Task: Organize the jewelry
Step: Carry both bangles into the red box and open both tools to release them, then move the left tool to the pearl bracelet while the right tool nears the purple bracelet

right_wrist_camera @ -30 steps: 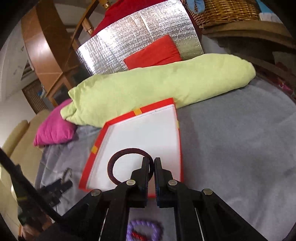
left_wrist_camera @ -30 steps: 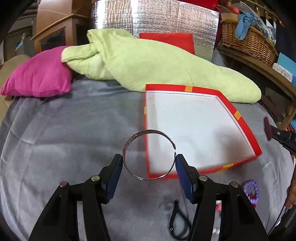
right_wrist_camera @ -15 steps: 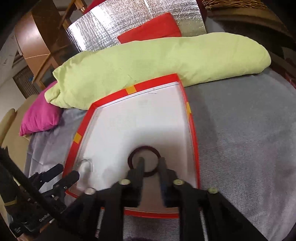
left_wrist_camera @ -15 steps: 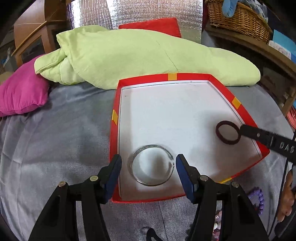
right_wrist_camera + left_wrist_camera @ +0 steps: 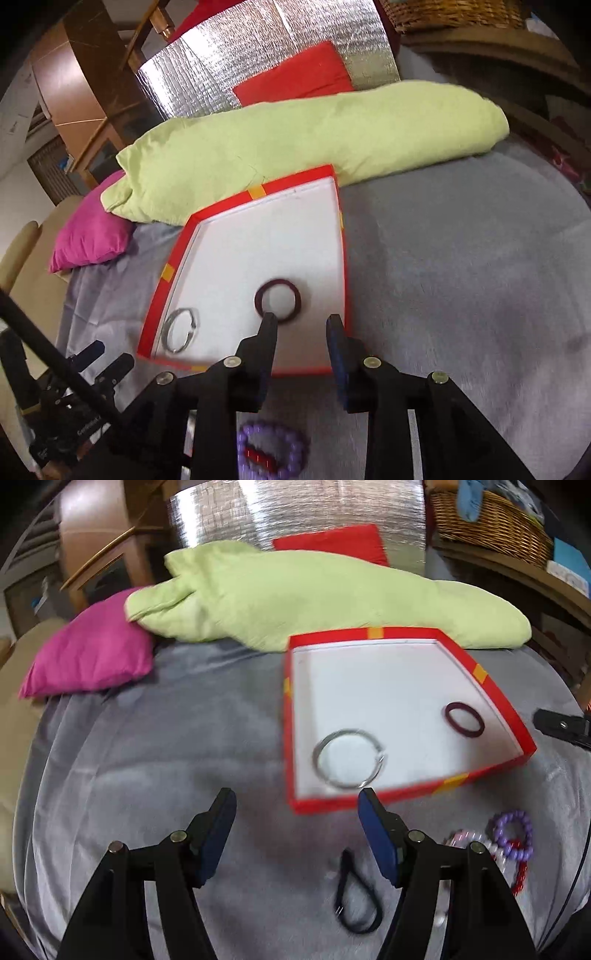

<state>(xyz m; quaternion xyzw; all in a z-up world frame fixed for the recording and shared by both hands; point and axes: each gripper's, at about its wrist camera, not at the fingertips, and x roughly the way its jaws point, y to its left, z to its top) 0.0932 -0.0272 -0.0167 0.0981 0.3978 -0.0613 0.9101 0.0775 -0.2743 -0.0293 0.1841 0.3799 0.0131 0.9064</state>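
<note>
A red box (image 5: 491, 686) with a white floor lies on the grey cover; it also shows in the right wrist view (image 5: 341, 236). In it lie a silver bangle (image 5: 349, 763) (image 5: 180, 329) and a dark maroon ring band (image 5: 464, 719) (image 5: 277, 298). My left gripper (image 5: 297, 805) is open and empty, just short of the box's near-left corner. My right gripper (image 5: 301, 323) is open and empty, over the box's near edge, just behind the maroon band. A purple bead bracelet (image 5: 513, 834) (image 5: 273, 452) and a black hair tie (image 5: 356, 897) lie on the cover outside the box.
A long green pillow (image 5: 314, 594) lies behind the box, a pink cushion (image 5: 92, 657) at the left, a red cushion (image 5: 332, 542) and silver foil panel behind. A wicker basket (image 5: 487, 520) sits on a shelf at the right. Pale pink beads (image 5: 469, 840) lie by the purple bracelet.
Both grippers let go: the bangle and the maroon band now lie in the box. Both grippers have opened and pulled back toward the box's near edge.
</note>
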